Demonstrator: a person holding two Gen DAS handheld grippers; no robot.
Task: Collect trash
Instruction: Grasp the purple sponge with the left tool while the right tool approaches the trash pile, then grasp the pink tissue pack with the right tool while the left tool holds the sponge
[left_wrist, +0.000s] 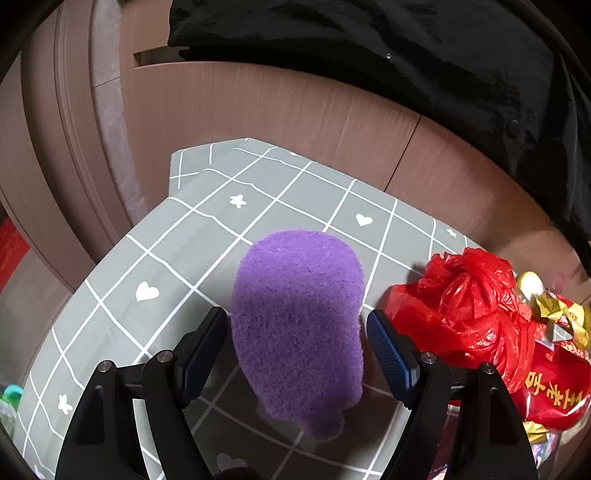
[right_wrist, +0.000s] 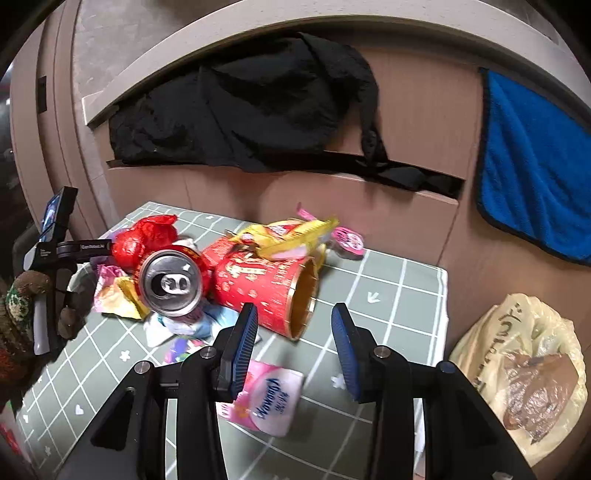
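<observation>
In the left wrist view my left gripper (left_wrist: 297, 317) is shut on a purple sponge (left_wrist: 299, 325), which bulges up between the pads above the grey checked tablecloth (left_wrist: 184, 240). A crumpled red plastic bag (left_wrist: 461, 317) lies just right of it. The right wrist view shows my right gripper (right_wrist: 294, 312) open and empty over the cloth (right_wrist: 399, 306). A pink and white tissue packet (right_wrist: 269, 402) lies under its left finger. Beyond are a drink can (right_wrist: 171, 282), a tipped red paper tub (right_wrist: 266, 291), yellow wrappers (right_wrist: 291, 236) and the red bag (right_wrist: 144, 236).
A black cloth (right_wrist: 251, 110) hangs from the brown cabinet behind the table, and a blue towel (right_wrist: 535, 166) hangs at the right. A yellowish plastic bag (right_wrist: 517, 369) sits off the table's right edge. A knitted sleeve (right_wrist: 18, 306) holds the other gripper at the left.
</observation>
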